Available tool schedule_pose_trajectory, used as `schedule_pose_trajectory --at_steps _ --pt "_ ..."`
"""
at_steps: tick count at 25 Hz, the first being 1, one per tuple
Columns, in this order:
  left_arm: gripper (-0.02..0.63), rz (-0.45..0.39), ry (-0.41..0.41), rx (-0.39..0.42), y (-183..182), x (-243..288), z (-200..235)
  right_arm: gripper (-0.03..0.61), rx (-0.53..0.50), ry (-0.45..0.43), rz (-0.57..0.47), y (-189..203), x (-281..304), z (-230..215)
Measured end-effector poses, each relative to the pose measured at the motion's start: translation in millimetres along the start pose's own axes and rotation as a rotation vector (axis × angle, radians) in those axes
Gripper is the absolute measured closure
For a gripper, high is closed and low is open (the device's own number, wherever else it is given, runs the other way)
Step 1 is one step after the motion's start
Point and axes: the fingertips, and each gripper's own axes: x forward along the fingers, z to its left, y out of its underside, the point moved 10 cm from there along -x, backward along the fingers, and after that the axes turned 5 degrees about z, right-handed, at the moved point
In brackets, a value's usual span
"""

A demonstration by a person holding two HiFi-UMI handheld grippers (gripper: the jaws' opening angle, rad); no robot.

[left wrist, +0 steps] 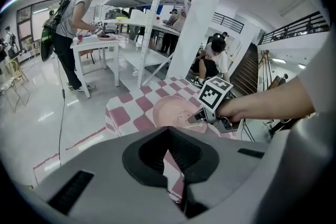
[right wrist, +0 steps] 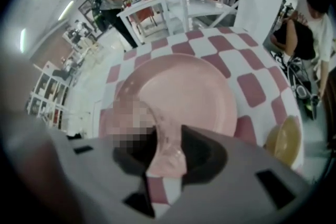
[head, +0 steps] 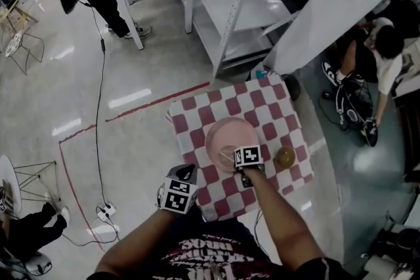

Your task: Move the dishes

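Atop checkered cloth point(head: 231, 105), pink plate point(head: 225, 133)

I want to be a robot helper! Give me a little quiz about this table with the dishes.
1. True or false: the left gripper has its jaws shut with nothing between them.
2. Fill in: in the head view, the small yellowish bowl stands on the checkered tablecloth to the ___ of the pink plate.
3. Whose rim sits between the right gripper jaws? A) the pink plate's B) the bowl's C) a mug's

Key: 1 true; 2 right; 3 A.
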Motion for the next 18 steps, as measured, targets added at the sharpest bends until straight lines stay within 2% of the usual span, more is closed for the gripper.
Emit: schedule_pose_trajectory --at_steps 2,3,7,12,18 --pt "0.589 0.004 0.017 0.01 -1.5 1.2 0.7 0.51 -0.019 0.024 0.028 1.3 4.3 2.8" --pt "0.589 0.005 0.023 0.014 -2.0 1.2 1.7 0.525 -0.026 0.033 0.033 -0.1 4.8 5.2" --pt "0.589 0.01 0.048 0.024 -0.8 2.4 6.8 0.526 -0.023 0.056 0.006 -5.9 -2.7 9.6" --pt "0.589 -0.004 0.094 0.045 -15.8 5.4 5.7 0.529 0.105 -0.007 -0.065 -3.5 -45.8 -1.4" --pt "0.589 -0.026 0.15 0.09 -43.7 18.2 -21.5 0.529 0.183 0.002 -0.089 34.7 -90.6 -39.0"
